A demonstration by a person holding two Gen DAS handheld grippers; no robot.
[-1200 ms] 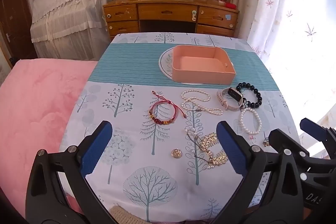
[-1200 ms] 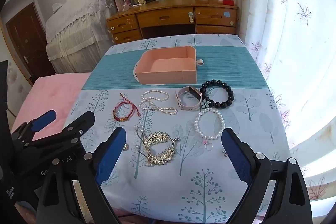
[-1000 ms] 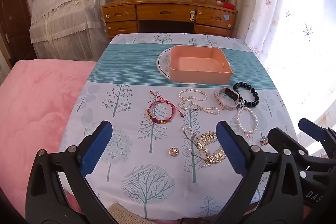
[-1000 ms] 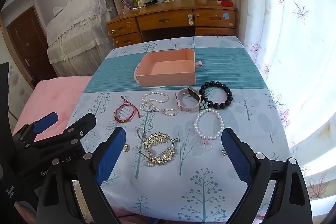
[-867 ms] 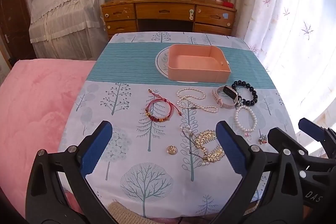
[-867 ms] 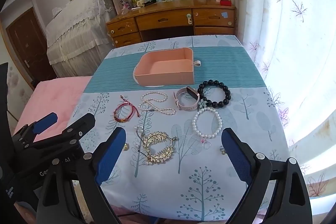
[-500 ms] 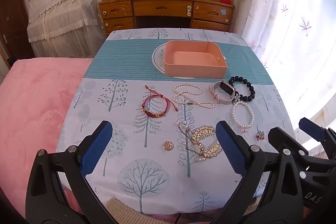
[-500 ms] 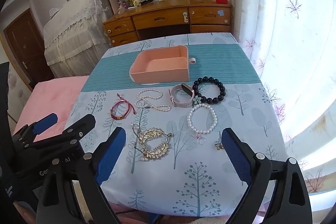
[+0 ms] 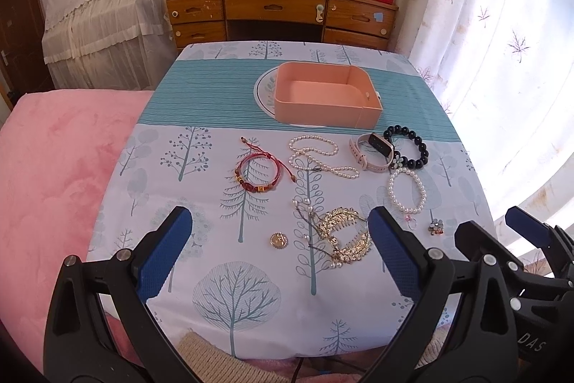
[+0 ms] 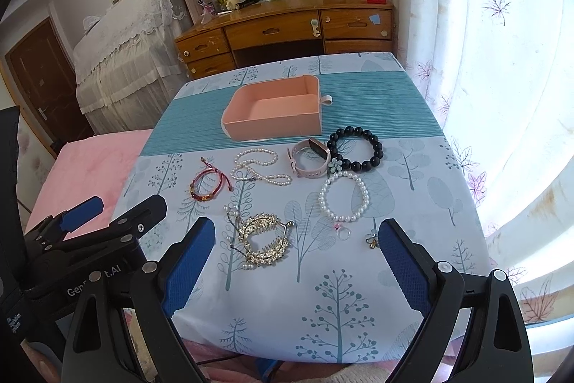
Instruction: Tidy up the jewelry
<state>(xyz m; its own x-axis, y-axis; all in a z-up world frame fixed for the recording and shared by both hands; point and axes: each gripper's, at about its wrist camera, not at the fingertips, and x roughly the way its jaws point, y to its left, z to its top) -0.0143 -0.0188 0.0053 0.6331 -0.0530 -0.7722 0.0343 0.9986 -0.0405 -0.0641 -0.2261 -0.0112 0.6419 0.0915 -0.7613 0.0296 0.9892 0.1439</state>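
Note:
An empty pink box (image 9: 324,99) (image 10: 274,113) stands at the table's far middle. In front of it lie a red cord bracelet (image 9: 256,173) (image 10: 208,185), a pearl necklace (image 9: 315,157) (image 10: 258,167), a pink watch (image 9: 371,155) (image 10: 310,158), a black bead bracelet (image 9: 409,146) (image 10: 357,148), a white pearl bracelet (image 9: 407,191) (image 10: 344,196), gold hair combs (image 9: 340,234) (image 10: 263,237), a gold coin pendant (image 9: 278,240), a ring (image 10: 343,232) and a flower earring (image 10: 373,239). My left gripper (image 9: 278,243) and right gripper (image 10: 296,246) are both open and empty, held above the table's near edge.
The table (image 9: 215,96) has a tree-print cloth with a teal band. A pink bed (image 9: 53,167) lies on the left. A wooden desk (image 9: 280,9) stands behind the table. A curtained window (image 10: 502,60) is on the right.
Both grippers have drawn back and up from the table, so the jewelry and box sit a little farther off. Nothing on the table has moved. Both stay open.

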